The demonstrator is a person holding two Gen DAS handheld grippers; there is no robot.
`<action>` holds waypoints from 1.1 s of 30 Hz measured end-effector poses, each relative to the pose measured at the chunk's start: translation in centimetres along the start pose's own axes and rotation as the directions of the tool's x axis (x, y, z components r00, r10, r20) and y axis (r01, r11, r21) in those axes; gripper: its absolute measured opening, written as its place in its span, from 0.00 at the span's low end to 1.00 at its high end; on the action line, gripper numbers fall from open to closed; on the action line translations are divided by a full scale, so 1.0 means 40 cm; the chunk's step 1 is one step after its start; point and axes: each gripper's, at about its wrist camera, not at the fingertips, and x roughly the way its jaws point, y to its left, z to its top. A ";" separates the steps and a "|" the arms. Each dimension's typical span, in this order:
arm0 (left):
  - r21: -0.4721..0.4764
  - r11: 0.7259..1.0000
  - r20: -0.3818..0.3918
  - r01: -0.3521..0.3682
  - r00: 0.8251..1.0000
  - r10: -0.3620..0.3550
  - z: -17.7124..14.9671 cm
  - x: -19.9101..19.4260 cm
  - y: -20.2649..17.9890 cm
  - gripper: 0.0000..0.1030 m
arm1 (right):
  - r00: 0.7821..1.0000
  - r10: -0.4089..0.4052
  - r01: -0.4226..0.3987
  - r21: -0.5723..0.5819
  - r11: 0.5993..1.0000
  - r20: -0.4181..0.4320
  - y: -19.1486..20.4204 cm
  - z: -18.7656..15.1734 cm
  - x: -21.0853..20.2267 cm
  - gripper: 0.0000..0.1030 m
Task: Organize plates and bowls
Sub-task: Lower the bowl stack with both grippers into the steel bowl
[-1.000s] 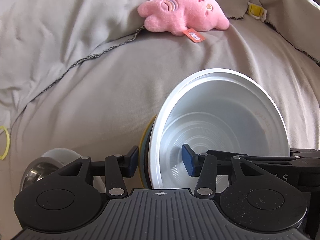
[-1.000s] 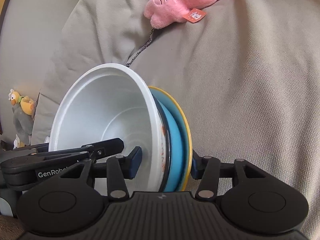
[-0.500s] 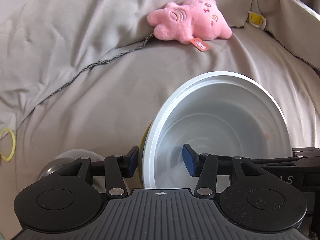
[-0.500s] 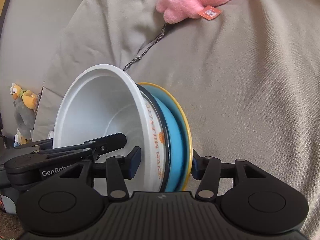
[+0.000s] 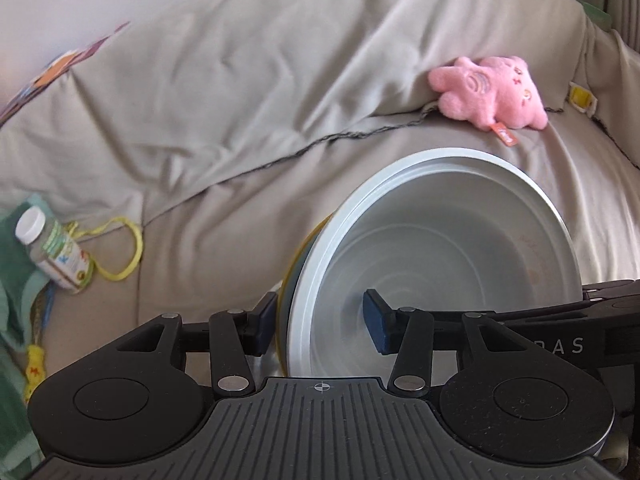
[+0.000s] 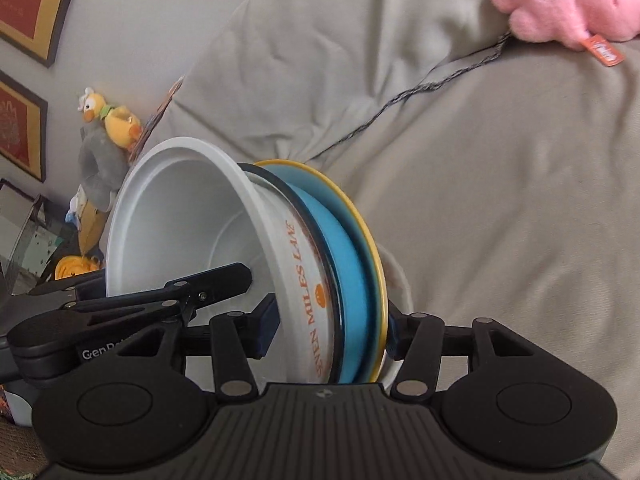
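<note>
A stack of dishes is held on edge between both grippers, above a grey-covered sofa. The white bowl (image 5: 440,256) faces the left wrist camera. In the right wrist view the white bowl (image 6: 188,232) with orange lettering nests in a blue plate (image 6: 348,264) and a yellow-rimmed plate (image 6: 370,240). My left gripper (image 5: 320,322) is shut on the stack from one side, with one finger inside the bowl. My right gripper (image 6: 332,326) is shut on the same stack from the other side. The other gripper's body shows in each view.
A pink plush toy (image 5: 492,94) lies at the sofa back. A small bottle (image 5: 52,254), a yellow loop (image 5: 124,256) and green cloth lie at the left. A duck toy (image 6: 108,120) and framed pictures (image 6: 24,8) stand by the wall.
Both grippers have lifted the stack up and pulled back from the sofa. The plush toy looks smaller and farther. The bottle and wall have come into view.
</note>
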 end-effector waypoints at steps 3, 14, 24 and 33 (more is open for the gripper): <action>-0.070 0.998 -0.045 0.001 0.999 -0.004 -0.041 0.038 0.075 0.48 | 0.997 -0.006 0.004 -0.019 1.000 -0.076 0.039 -0.012 0.078 0.51; -0.116 0.992 -0.083 0.046 0.995 -0.056 -0.133 0.115 0.154 0.42 | 0.976 -0.139 0.122 -0.109 0.987 -0.168 0.080 -0.044 0.196 0.50; -0.146 0.988 -0.020 0.049 0.998 -0.053 -0.125 0.084 0.178 0.24 | 0.952 -0.226 0.204 -0.124 0.971 -0.205 0.099 -0.001 0.229 0.46; -0.139 0.990 0.002 0.029 1.000 -0.029 -0.120 0.061 0.170 0.24 | 0.940 -0.329 0.291 -0.293 0.911 -0.091 0.166 -0.005 0.178 0.49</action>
